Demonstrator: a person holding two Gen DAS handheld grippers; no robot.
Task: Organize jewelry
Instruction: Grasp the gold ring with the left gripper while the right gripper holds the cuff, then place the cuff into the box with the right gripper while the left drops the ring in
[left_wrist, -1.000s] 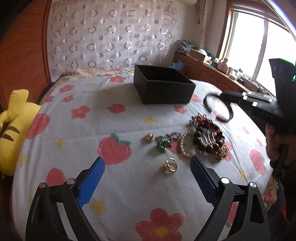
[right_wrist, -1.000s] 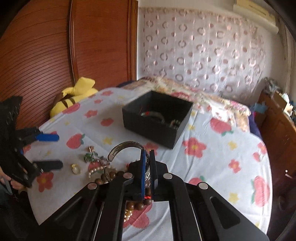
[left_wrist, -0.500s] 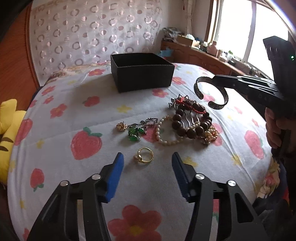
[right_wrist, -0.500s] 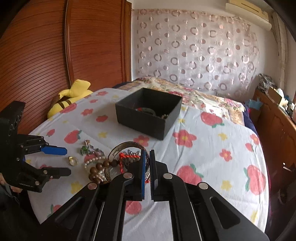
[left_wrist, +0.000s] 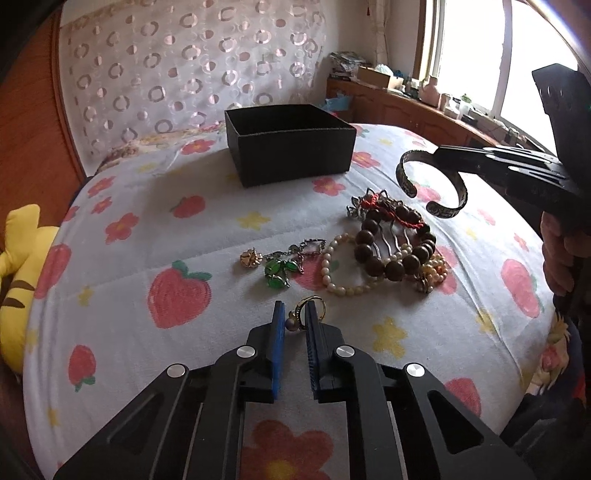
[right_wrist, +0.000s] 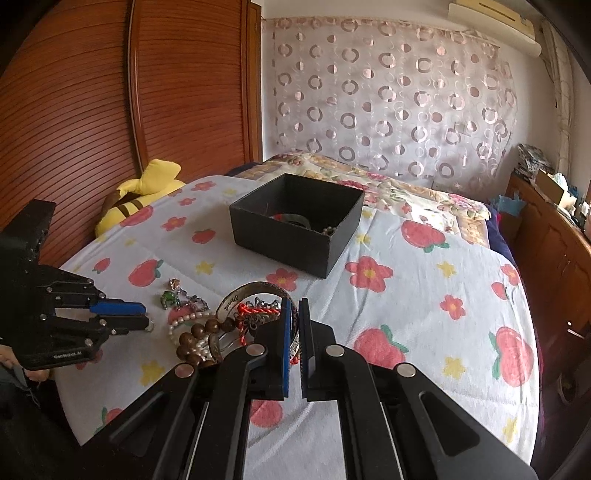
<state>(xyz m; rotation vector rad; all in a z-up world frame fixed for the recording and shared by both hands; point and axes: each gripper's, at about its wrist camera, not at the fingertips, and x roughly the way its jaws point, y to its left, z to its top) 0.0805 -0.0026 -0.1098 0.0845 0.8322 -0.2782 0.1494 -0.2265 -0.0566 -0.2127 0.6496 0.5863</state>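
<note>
While both grippers worked over the bed, the scene stood as follows.

Left gripper (left_wrist: 294, 314): low over the bedspread at the near edge of the jewelry pile; jaws drawn close together, clamped on the gold ring.
Gold ring (left_wrist: 309, 309): upright between the blue pads (left_wrist: 277, 332), its band rising just above the jaw tips.
Right gripper (right_wrist: 294, 310): held above the pile, jaws nearly together, clamped on the metal cuff bangle.
Metal cuff bangle (left_wrist: 430, 181): clear of the bed, its open gap pointing down in the left wrist view; engraved lettering showed on the inner face in the right wrist view.
Black box (left_wrist: 291, 147): open-topped, on the bed beyond the pile and well apart from it; a bangle and some beads lay inside, seen from the right wrist view.
Brown bead bracelet (left_wrist: 391, 251): on the bed, lying over a metal hair comb (left_wrist: 391, 238).
Red cord piece (left_wrist: 384, 206): at the far end of the pile, touching the brown beads.
Pearl bracelet (left_wrist: 343, 273): beside the brown beads and partly under them.
Green pendant piece (left_wrist: 277, 271): left of the pearls, with a small gold charm (left_wrist: 251, 257) just beside it.
Bedspread (left_wrist: 147, 229): white, printed with strawberries and flowers.
Yellow plush toy (left_wrist: 18, 266): at the left edge of the bed, against the wooden panel.
</note>
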